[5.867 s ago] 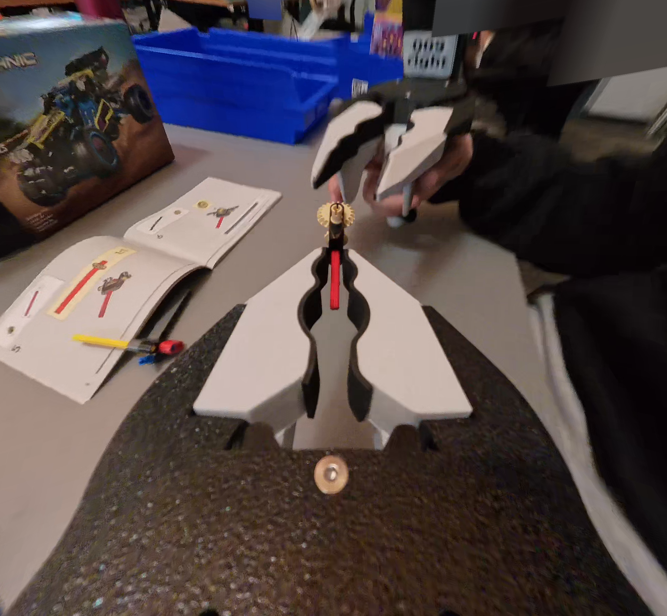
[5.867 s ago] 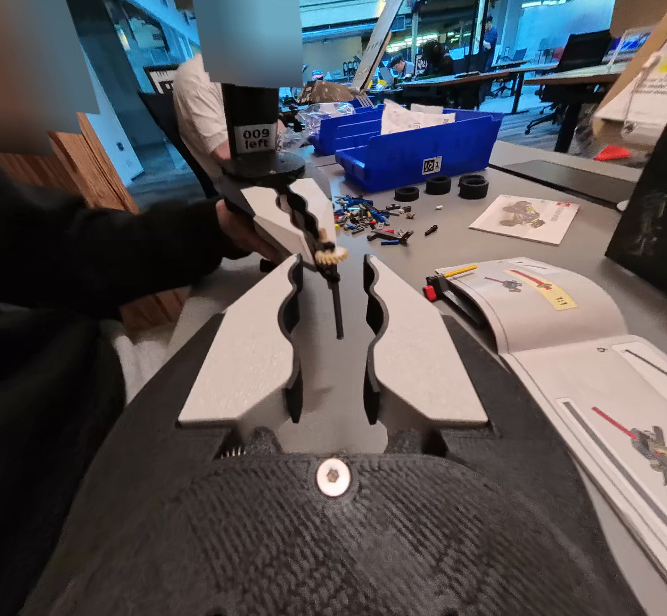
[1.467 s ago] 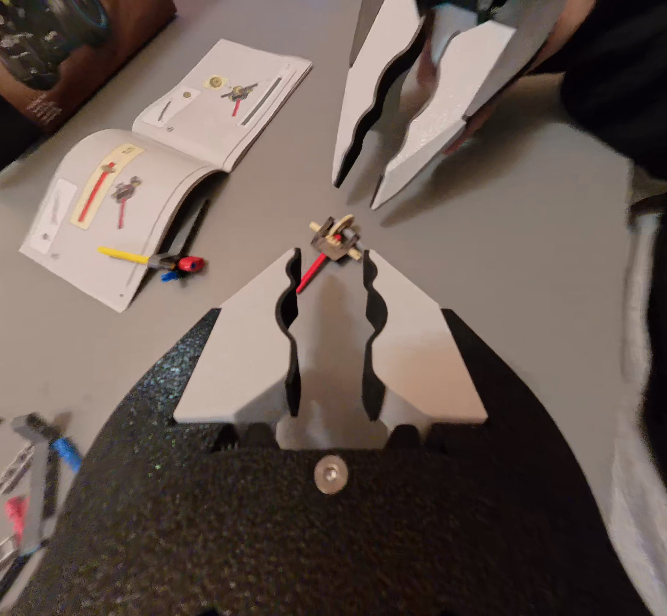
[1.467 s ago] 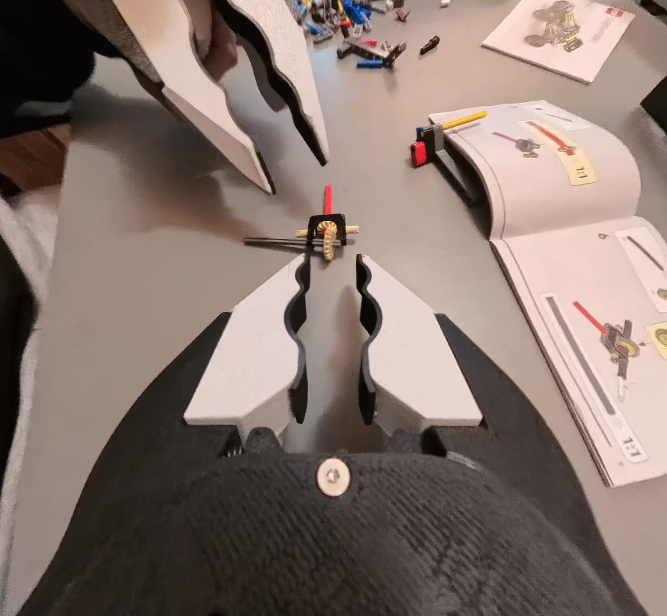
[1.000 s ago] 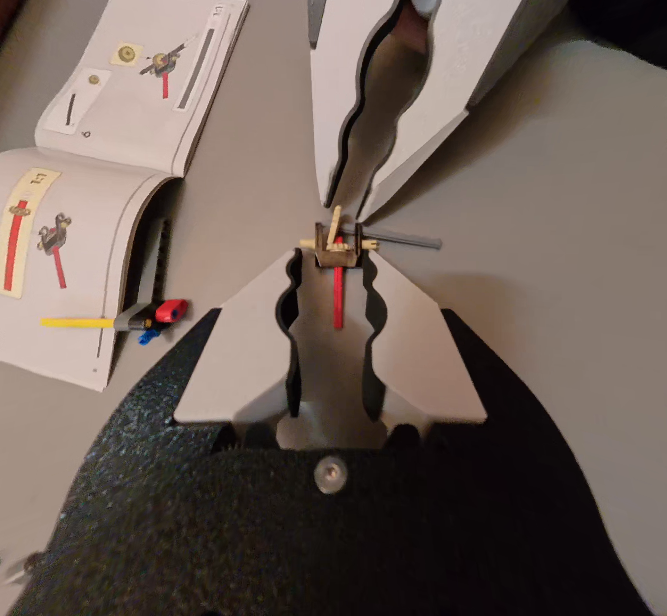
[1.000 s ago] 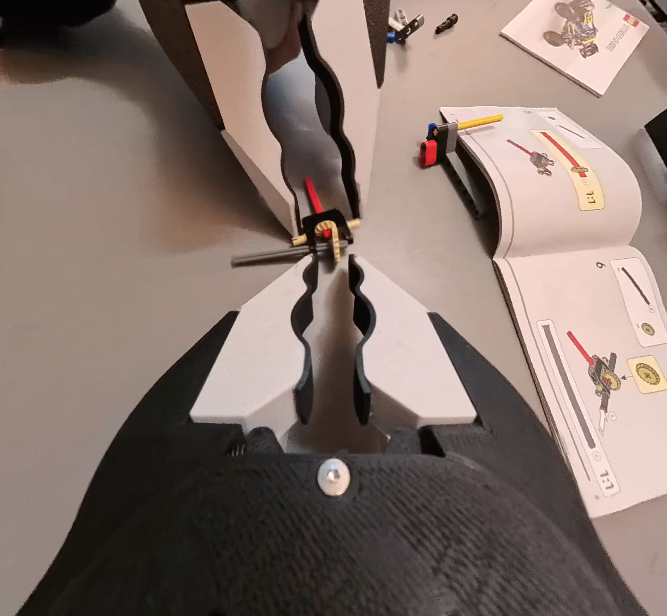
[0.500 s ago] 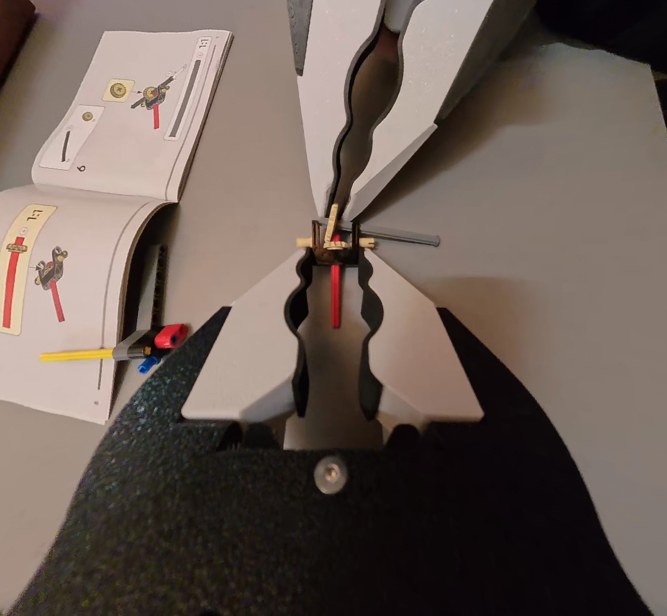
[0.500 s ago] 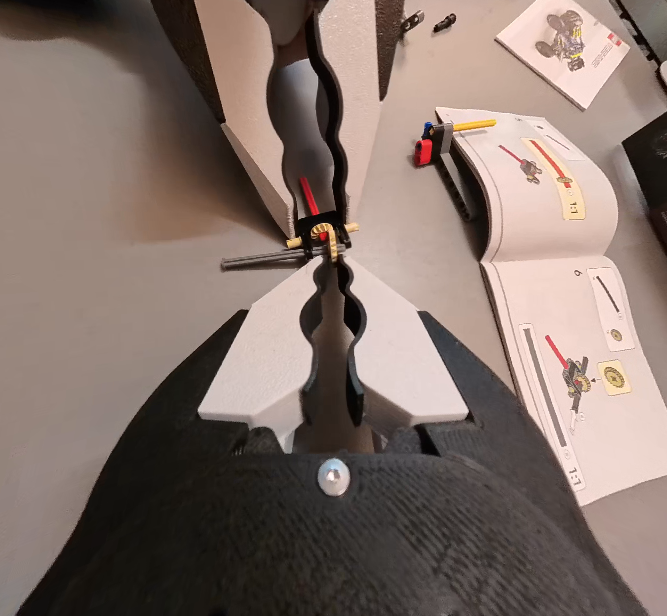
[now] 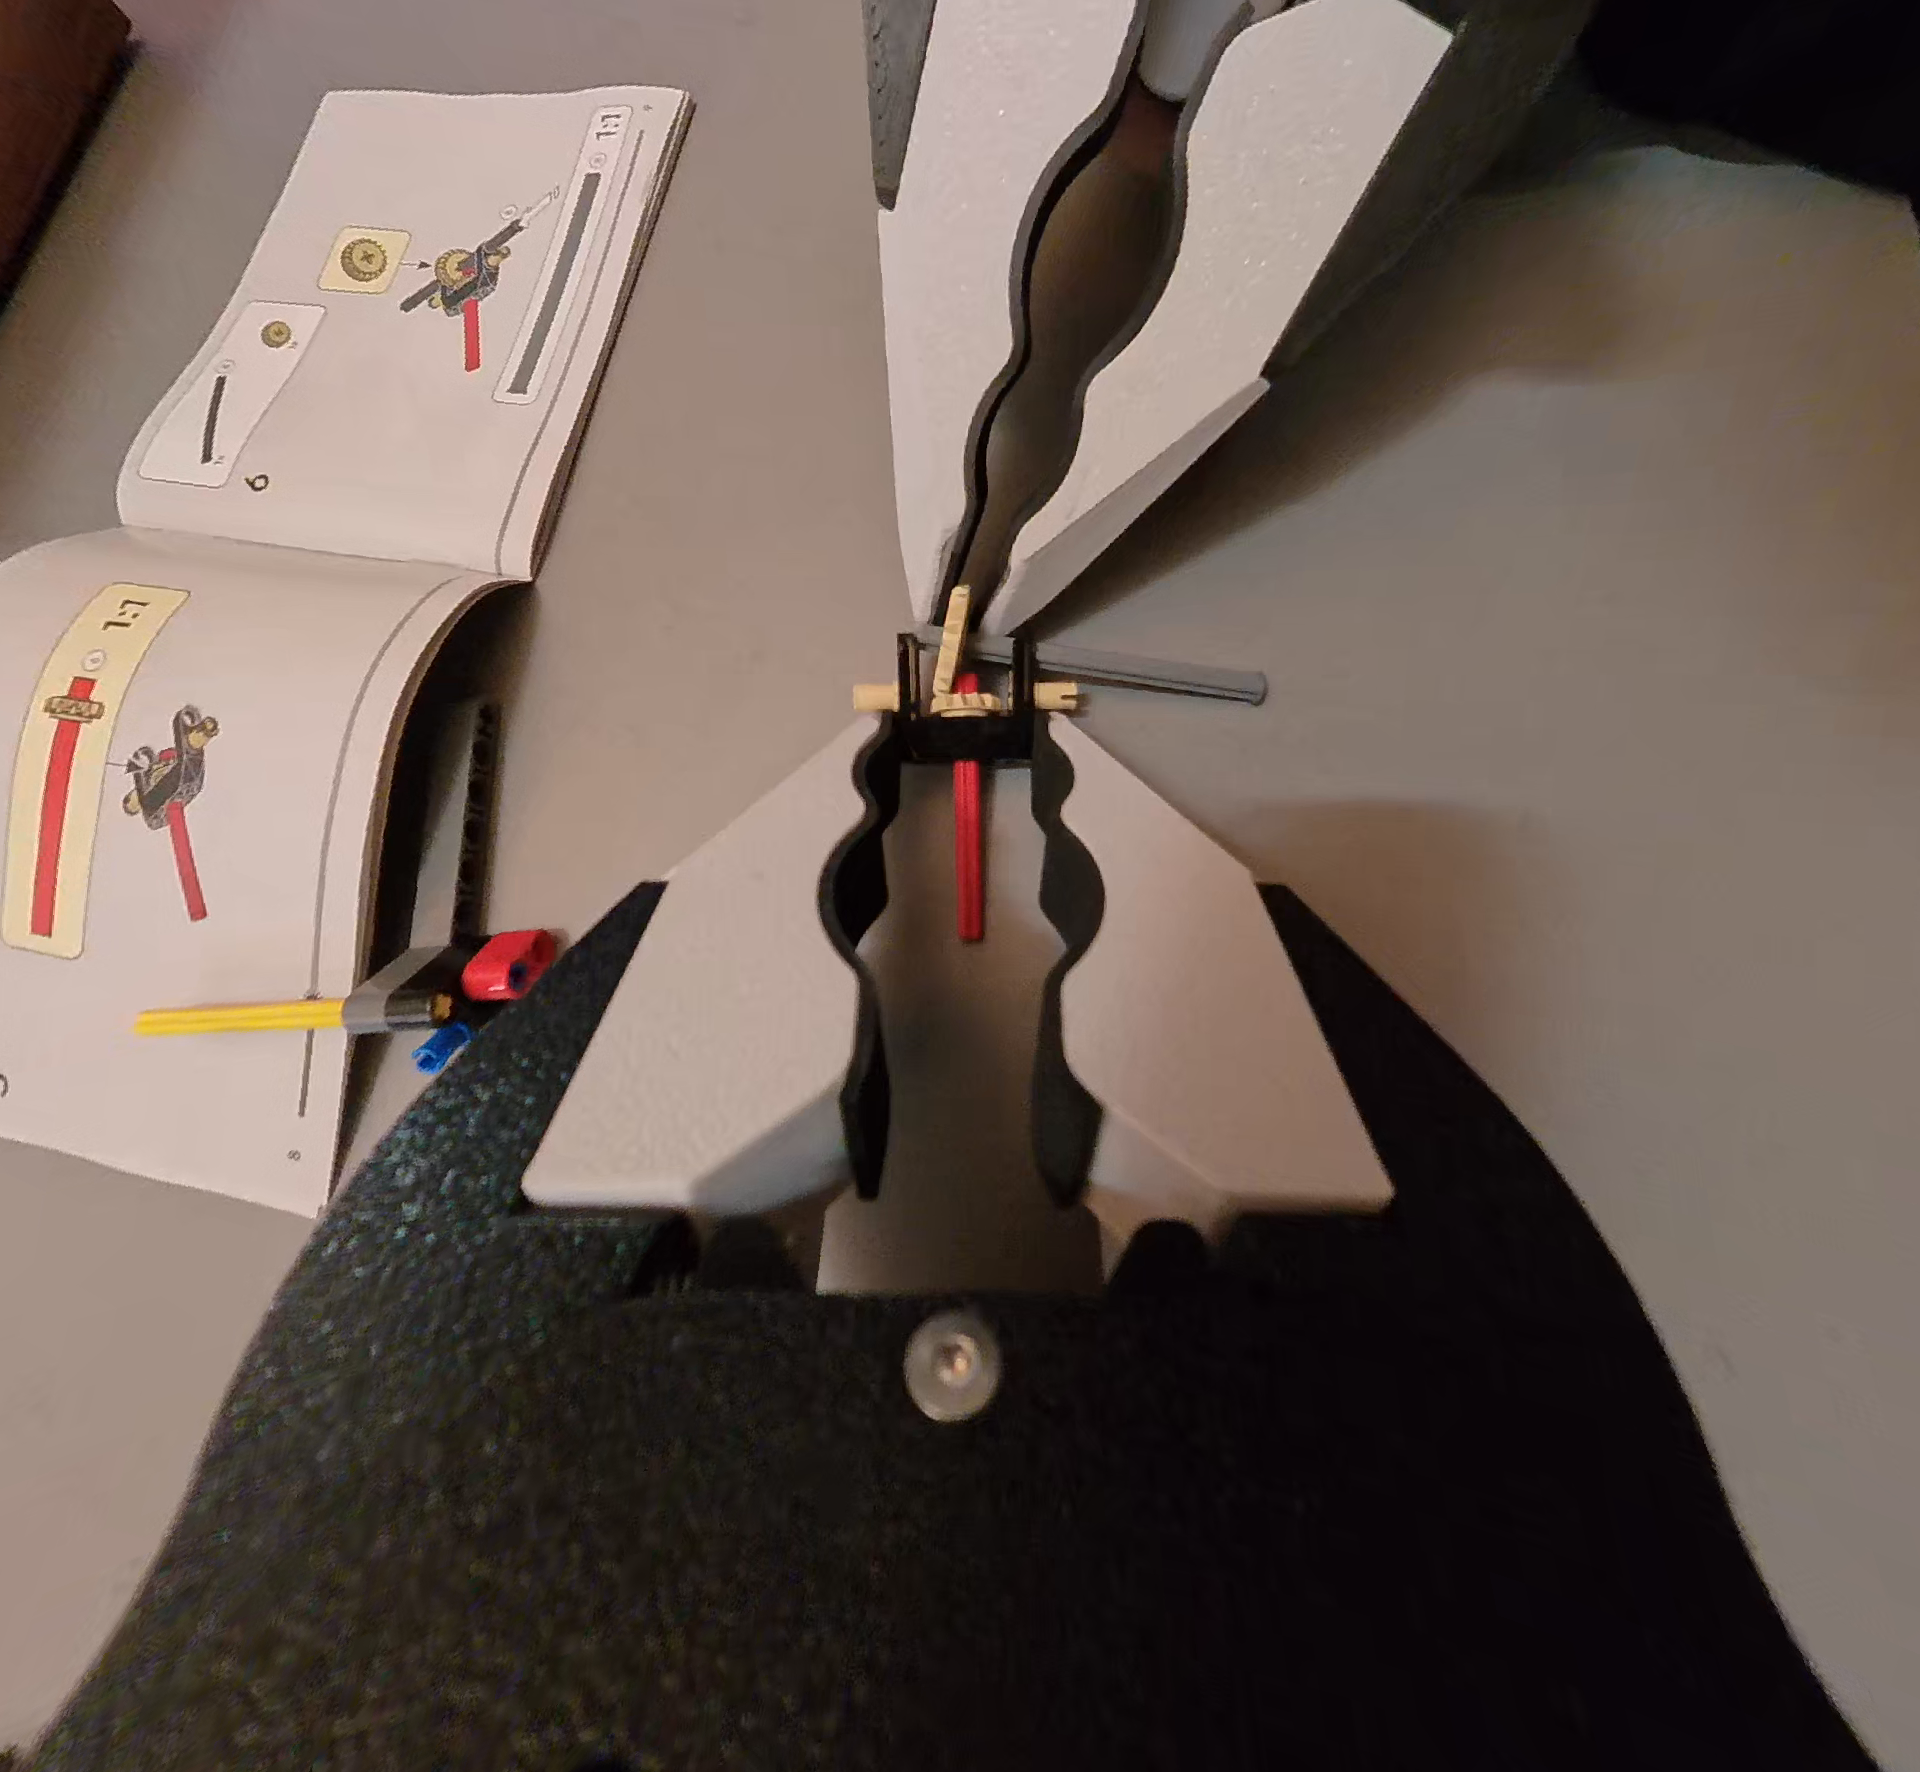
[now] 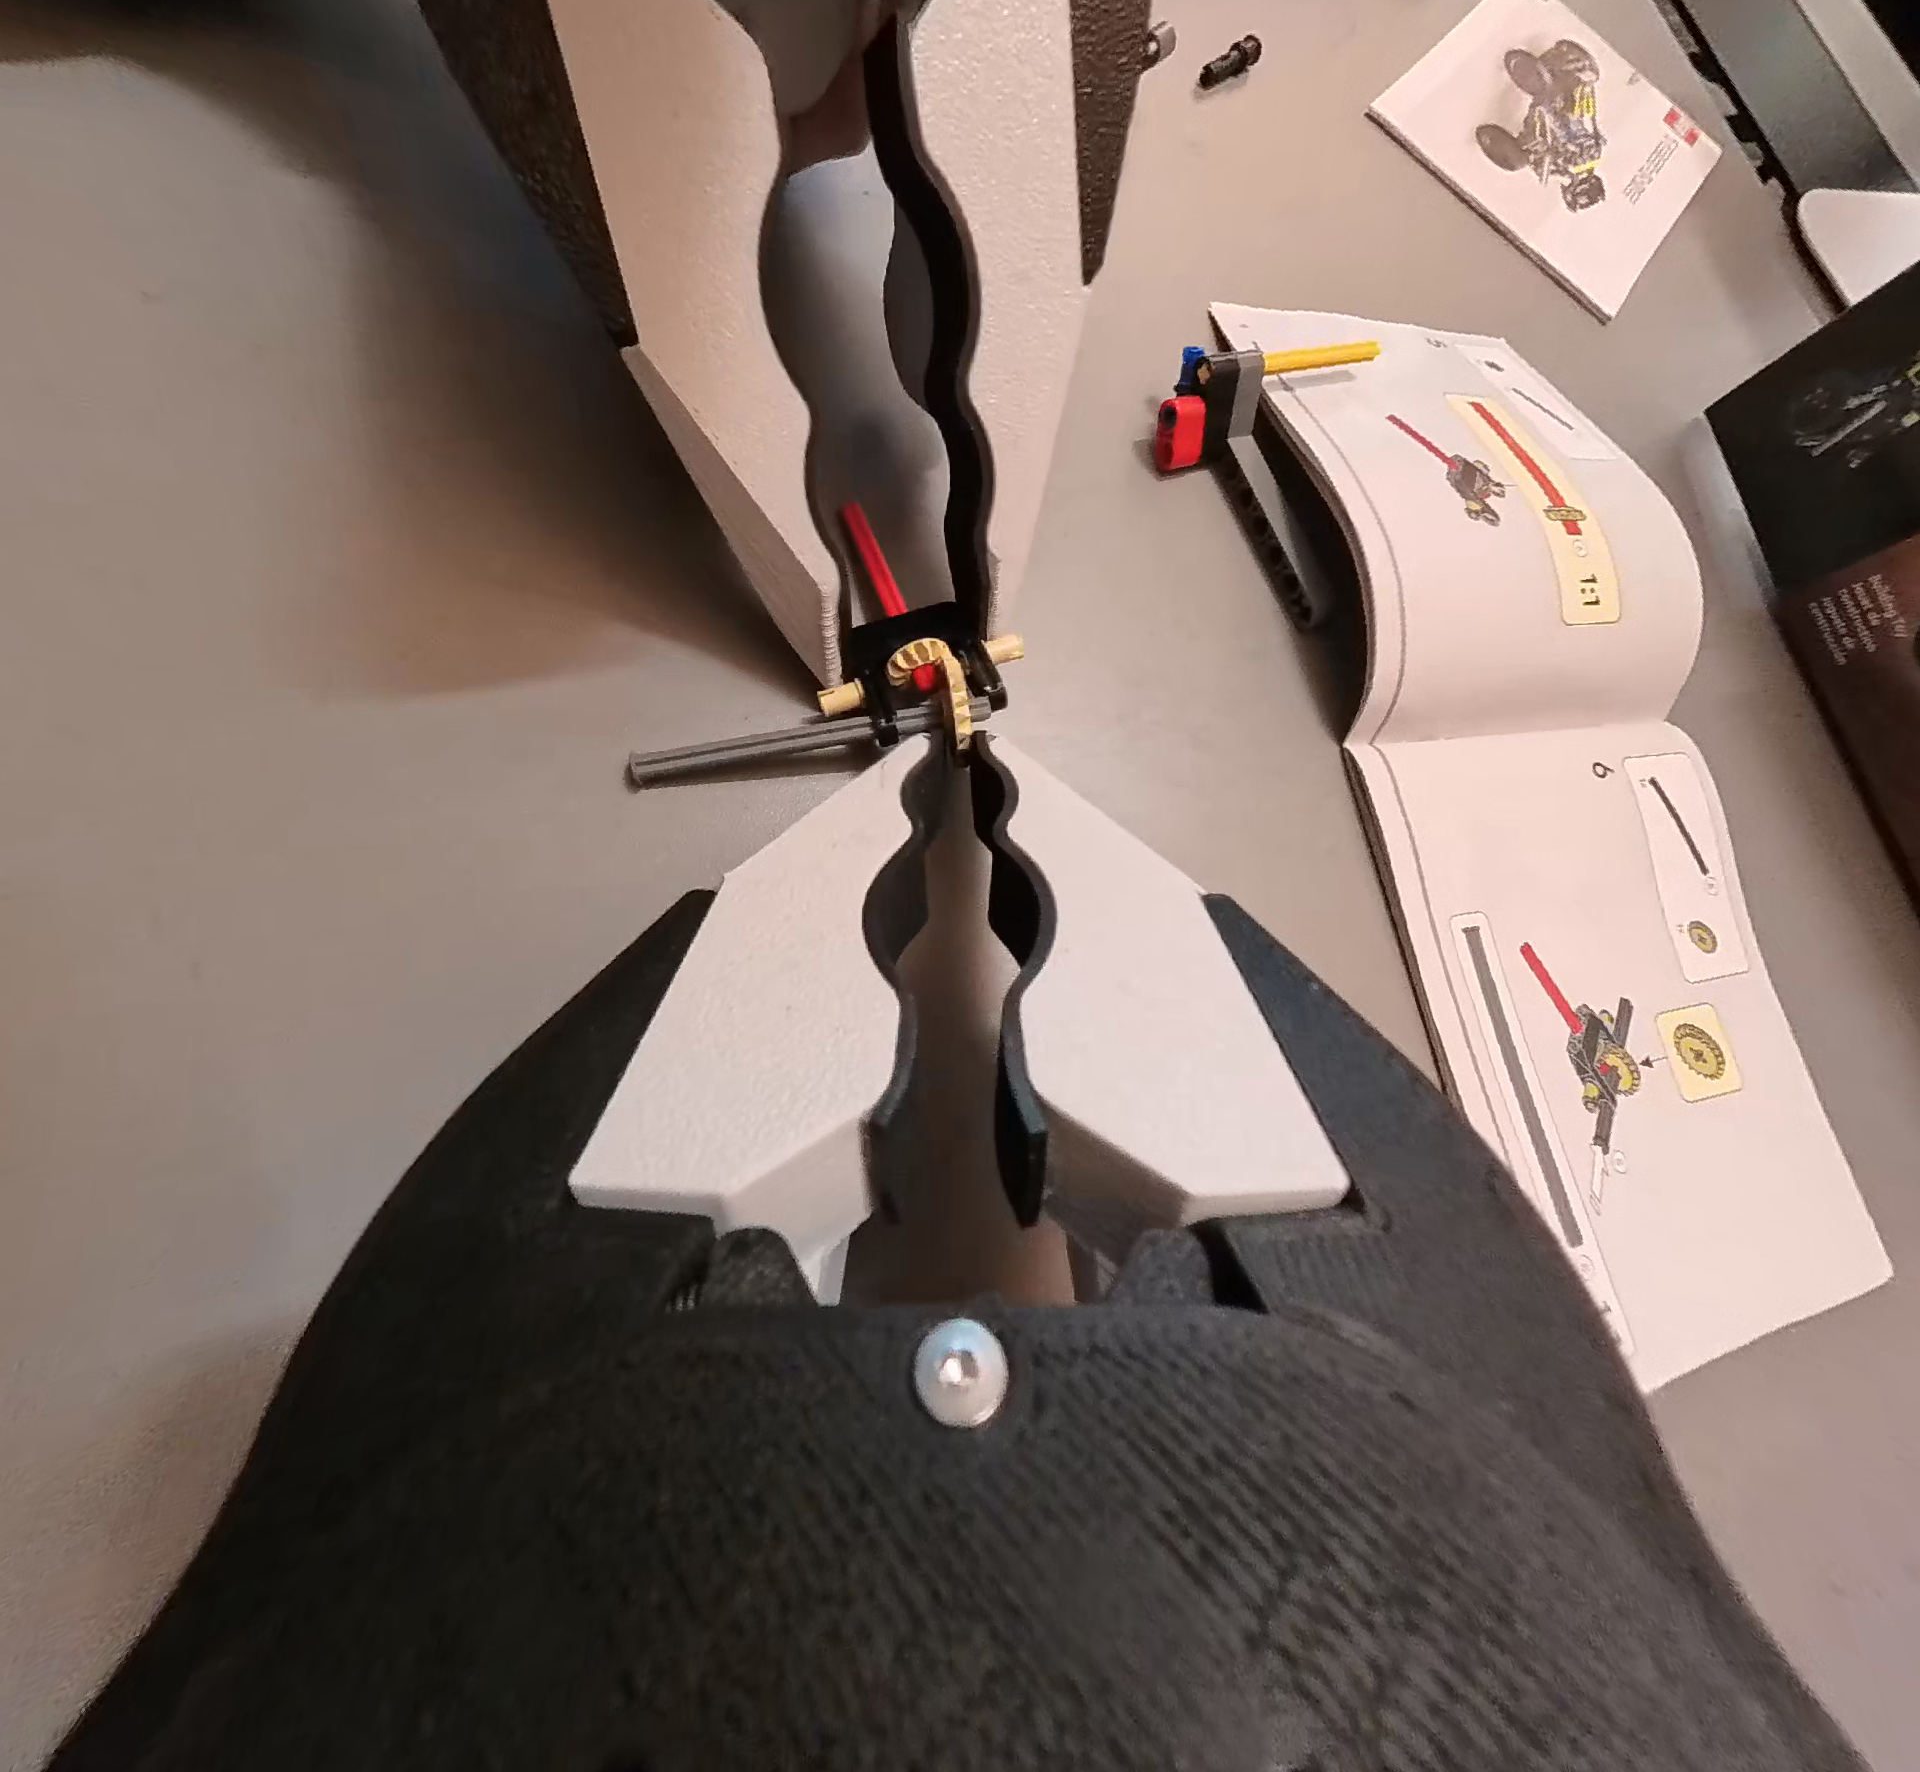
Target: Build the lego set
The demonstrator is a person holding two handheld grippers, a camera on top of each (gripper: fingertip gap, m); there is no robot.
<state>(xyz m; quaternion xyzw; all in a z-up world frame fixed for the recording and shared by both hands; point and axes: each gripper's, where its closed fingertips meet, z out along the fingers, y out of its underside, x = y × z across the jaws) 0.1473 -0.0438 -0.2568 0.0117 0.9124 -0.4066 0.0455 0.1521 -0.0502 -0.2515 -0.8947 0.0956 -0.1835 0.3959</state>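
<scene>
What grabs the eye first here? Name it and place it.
The small lego assembly, a black frame with tan gears and a red axle, sits mid-table, pinched between both grippers. The left gripper clamps the frame; the right gripper closes on a tan gear on the grey axle. An open instruction booklet lies alongside.

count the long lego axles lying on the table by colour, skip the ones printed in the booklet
red axle: 1
grey axle: 1
yellow axle: 1
total: 3
</scene>
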